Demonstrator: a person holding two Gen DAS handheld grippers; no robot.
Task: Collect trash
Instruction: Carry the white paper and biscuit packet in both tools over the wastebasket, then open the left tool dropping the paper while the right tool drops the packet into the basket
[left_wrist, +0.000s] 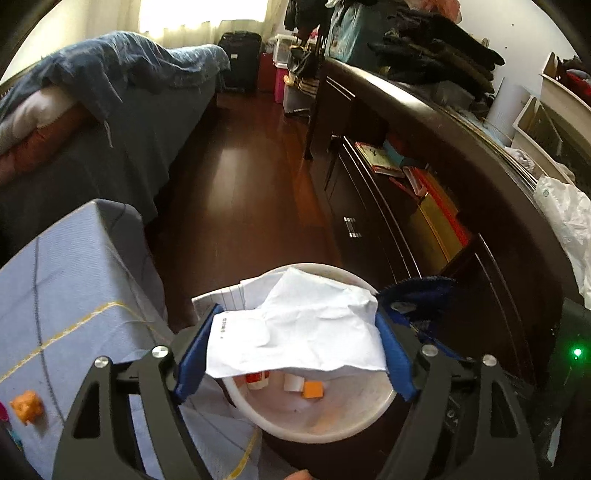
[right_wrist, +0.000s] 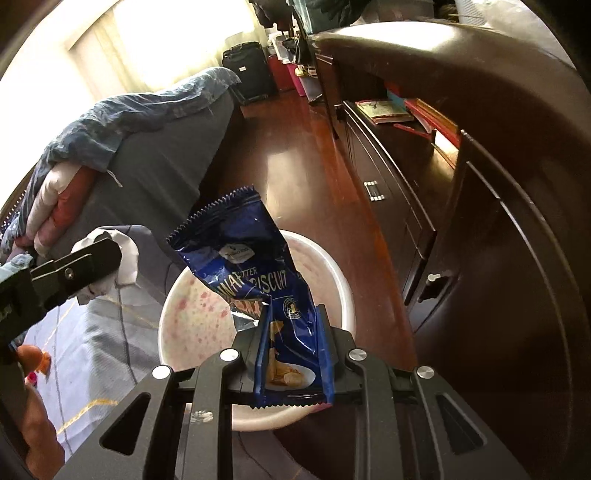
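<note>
Partway through: left gripper (left_wrist: 295, 354) clamped on crumpled paper (left_wrist: 306, 332), right gripper (right_wrist: 293, 354) pinching biscuit wrapper (right_wrist: 255, 266), both above the bin (right_wrist: 343, 295) (scraps already inside), orange bits (left_wrist: 26, 406) left on table (left_wrist: 74, 277).

black left gripper (left_wrist: 295, 347), blue pads, silver screws, possibly a bare fingertip below

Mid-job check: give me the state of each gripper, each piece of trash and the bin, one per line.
left gripper: shut on crumpled white paper, held above the bin
right gripper: shut on blue biscuit wrapper, over the bin
white bin: open, small scraps at the bottom
orange scrap: lying on the blue cloth, not collected
</note>
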